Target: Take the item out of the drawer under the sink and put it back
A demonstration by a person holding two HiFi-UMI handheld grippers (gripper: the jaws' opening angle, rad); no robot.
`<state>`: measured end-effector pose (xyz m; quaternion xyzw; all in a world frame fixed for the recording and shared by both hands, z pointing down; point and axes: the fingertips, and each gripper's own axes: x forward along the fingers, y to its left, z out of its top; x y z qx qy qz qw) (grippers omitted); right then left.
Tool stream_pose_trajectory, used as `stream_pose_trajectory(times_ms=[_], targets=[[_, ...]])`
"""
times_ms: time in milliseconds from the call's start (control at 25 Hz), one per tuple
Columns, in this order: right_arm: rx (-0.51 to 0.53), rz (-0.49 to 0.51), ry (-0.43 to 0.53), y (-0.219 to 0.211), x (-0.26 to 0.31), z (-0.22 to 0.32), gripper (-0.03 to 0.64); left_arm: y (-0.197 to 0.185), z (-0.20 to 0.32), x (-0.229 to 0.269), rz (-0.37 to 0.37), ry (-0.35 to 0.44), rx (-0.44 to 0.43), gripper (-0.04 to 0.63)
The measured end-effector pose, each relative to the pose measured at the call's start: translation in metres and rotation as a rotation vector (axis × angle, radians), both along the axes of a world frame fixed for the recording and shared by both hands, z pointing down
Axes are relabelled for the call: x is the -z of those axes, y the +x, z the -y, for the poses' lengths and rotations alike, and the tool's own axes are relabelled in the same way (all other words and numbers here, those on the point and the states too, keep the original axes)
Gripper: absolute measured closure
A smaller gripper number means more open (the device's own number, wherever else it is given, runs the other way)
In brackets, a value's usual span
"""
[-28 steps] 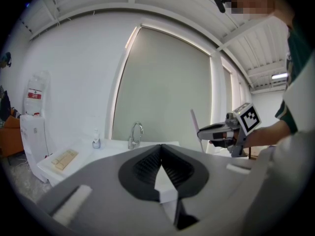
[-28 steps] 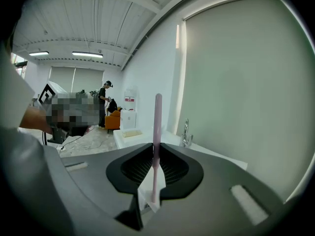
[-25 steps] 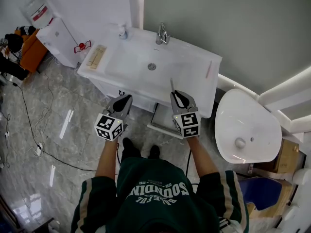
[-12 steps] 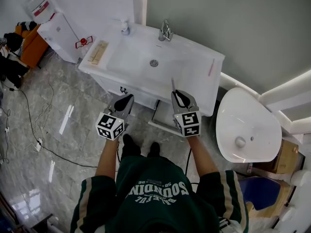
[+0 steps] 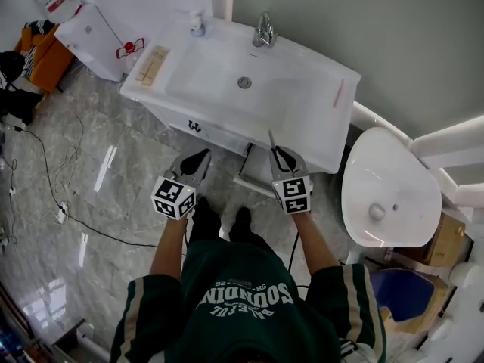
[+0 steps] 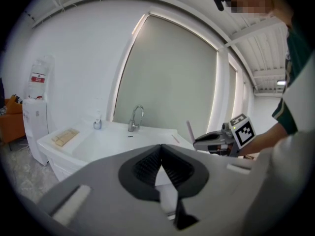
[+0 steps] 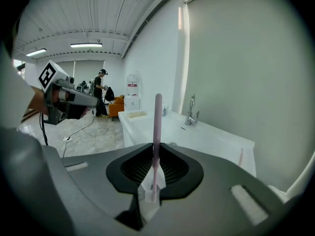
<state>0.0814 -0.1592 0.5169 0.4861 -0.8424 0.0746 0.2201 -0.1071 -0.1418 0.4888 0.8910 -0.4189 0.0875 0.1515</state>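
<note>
My right gripper (image 5: 281,157) is shut on a thin pink stick with a white lower end (image 7: 157,127), which stands upright from the jaws (image 5: 270,139). It hangs in front of the white sink cabinet (image 5: 219,138), over the pulled-out drawer (image 5: 254,174) under the basin. My left gripper (image 5: 197,162) is shut with nothing between its pads (image 6: 161,156), and it is level with the right one, left of the drawer. The left gripper view shows the right gripper (image 6: 216,141) with the stick (image 6: 189,130).
On the sink top (image 5: 302,119) lie a second pink stick (image 5: 338,93), a wooden block (image 5: 153,65), a soap bottle (image 5: 198,26) and the faucet (image 5: 264,30). A toilet (image 5: 389,195) stands right, a water dispenser (image 5: 83,29) left. Cables (image 5: 45,195) cross the floor.
Both grippers have sunk lower in front of the cabinet, the right one still holding the pink stick. The sink has shifted up in the head view.
</note>
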Motion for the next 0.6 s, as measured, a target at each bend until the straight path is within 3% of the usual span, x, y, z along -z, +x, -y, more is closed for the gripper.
stream_pose_trajectory(times_ms=[600], targets=[[0.091, -0.143, -0.259, 0.008, -0.162, -0.044, 0.569, 0.014, -0.014, -0.07, 0.033, -0.134, -0.033, 0.546]])
